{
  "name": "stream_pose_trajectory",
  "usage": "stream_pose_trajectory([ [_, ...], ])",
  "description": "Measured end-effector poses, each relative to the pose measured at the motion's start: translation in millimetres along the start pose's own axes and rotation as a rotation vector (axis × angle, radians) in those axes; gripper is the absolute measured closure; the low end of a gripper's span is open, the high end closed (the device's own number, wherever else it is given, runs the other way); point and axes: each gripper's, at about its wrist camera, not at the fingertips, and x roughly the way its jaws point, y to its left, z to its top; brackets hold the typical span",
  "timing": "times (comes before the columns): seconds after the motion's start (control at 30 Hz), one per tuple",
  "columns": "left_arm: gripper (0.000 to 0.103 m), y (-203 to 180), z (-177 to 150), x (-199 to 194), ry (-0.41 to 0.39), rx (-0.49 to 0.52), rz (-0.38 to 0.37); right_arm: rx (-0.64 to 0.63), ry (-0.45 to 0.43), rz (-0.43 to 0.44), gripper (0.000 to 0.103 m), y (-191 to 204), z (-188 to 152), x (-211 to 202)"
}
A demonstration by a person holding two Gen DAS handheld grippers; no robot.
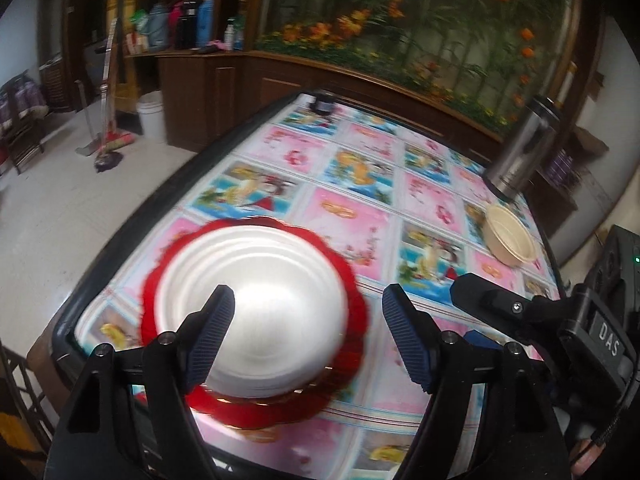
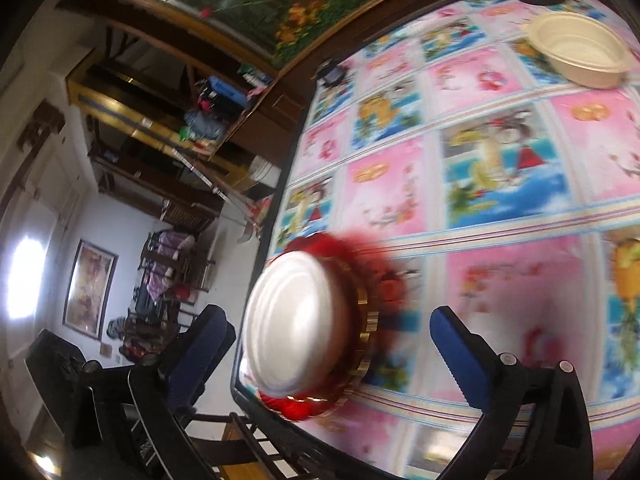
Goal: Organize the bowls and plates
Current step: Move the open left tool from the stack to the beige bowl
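A white bowl lies upside down on a red scalloped plate near the table's front left corner; both show blurred in the right wrist view, plate. My left gripper is open, its left finger over the white bowl. My right gripper is open, with the bowl and plate between its fingers; it also shows in the left wrist view. A cream bowl sits upright at the far right.
A steel thermos stands behind the cream bowl. A small dark object sits at the table's far edge. The table has a patterned pink and blue cloth. A chair back stands at the near edge.
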Motion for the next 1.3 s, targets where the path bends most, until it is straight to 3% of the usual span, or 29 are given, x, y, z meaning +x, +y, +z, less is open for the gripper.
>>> stream_pose_trajectory([
  [0.33,0.027,-63.1,-6.7,32.8,0.161,0.093,-0.117,0.15,-0.085,-0.066,0.0,-80.7,22.6,-49.1],
  [0.47,0.027,-67.9,-11.1,41.5,0.198,0.085,-0.118,0.156,-0.088,-0.068,0.0,-92.8,27.8,-56.2],
  [0.7,0.027,-61.5,-9.6,55.2,0.25,0.053,-0.097,0.069,-0.127,-0.048,0.0,-75.6,40.7,-68.1],
  [0.93,0.027,-50.5,4.4,51.0,0.211,0.031,-0.07,0.026,-0.113,-0.034,0.0,-61.3,51.9,-59.3],
  [1.3,0.022,-64.5,18.2,51.1,0.172,0.083,-0.093,-0.125,-0.181,0.022,0.0,-22.8,67.2,-85.7],
])
